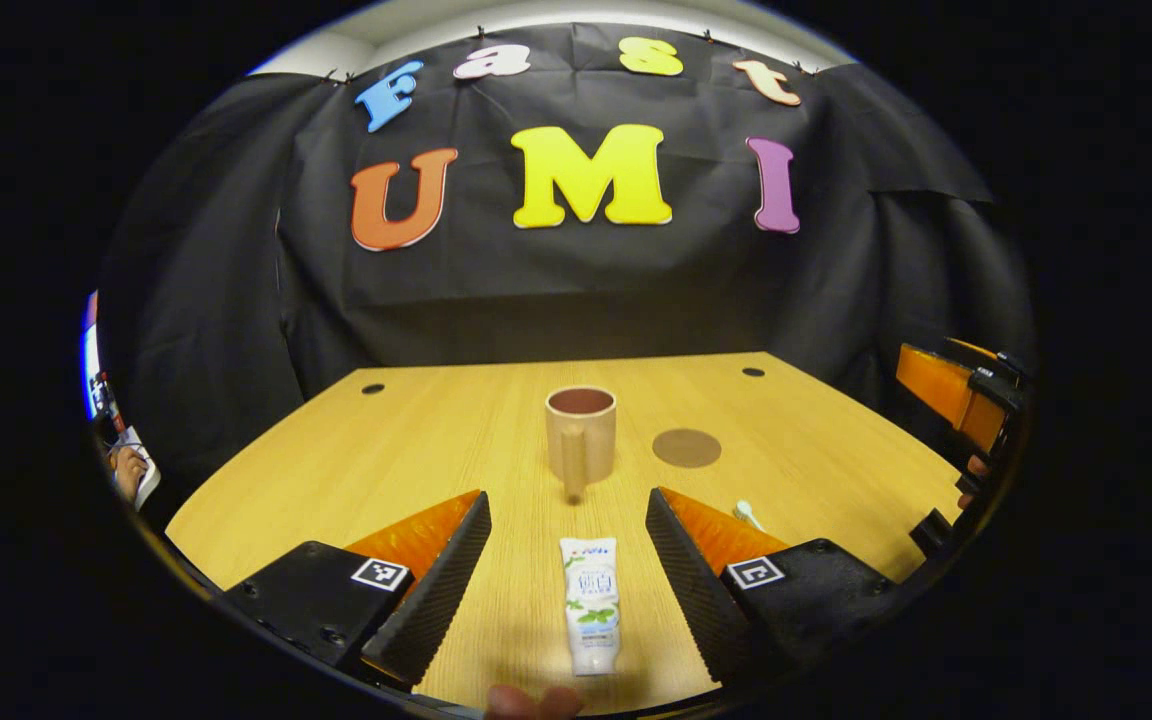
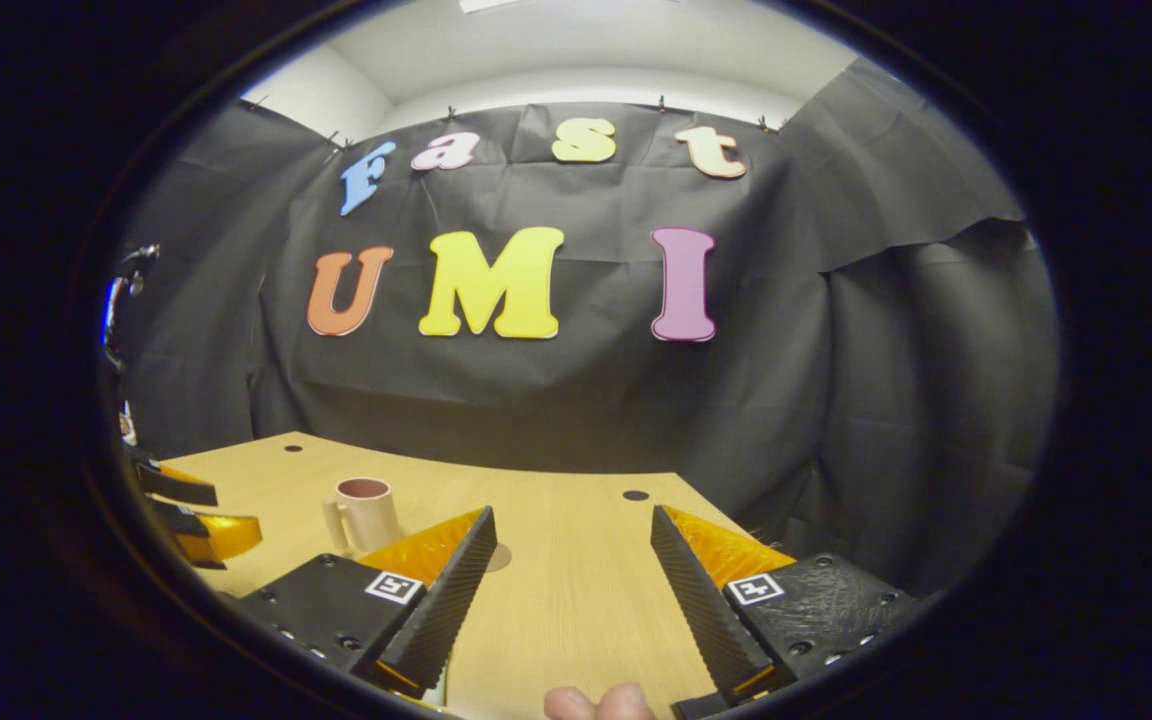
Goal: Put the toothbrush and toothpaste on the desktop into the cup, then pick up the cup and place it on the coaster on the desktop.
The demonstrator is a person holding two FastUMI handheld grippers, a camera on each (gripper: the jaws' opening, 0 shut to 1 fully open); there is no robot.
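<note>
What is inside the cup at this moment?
The cup stands upright on the desktop, and the part of its dark interior that shows holds nothing. The bottom is hidden by the wall. The toothpaste lies on the desktop.

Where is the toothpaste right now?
In the left gripper view the toothpaste lies flat on the wooden desktop, between the open left gripper fingers, nearer than the cup.

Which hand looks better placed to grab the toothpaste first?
Left, probably. The toothpaste lies on the table between the open left tool's fingers, pointing toward the cup. The right tool, also open, faces bare table.
</note>
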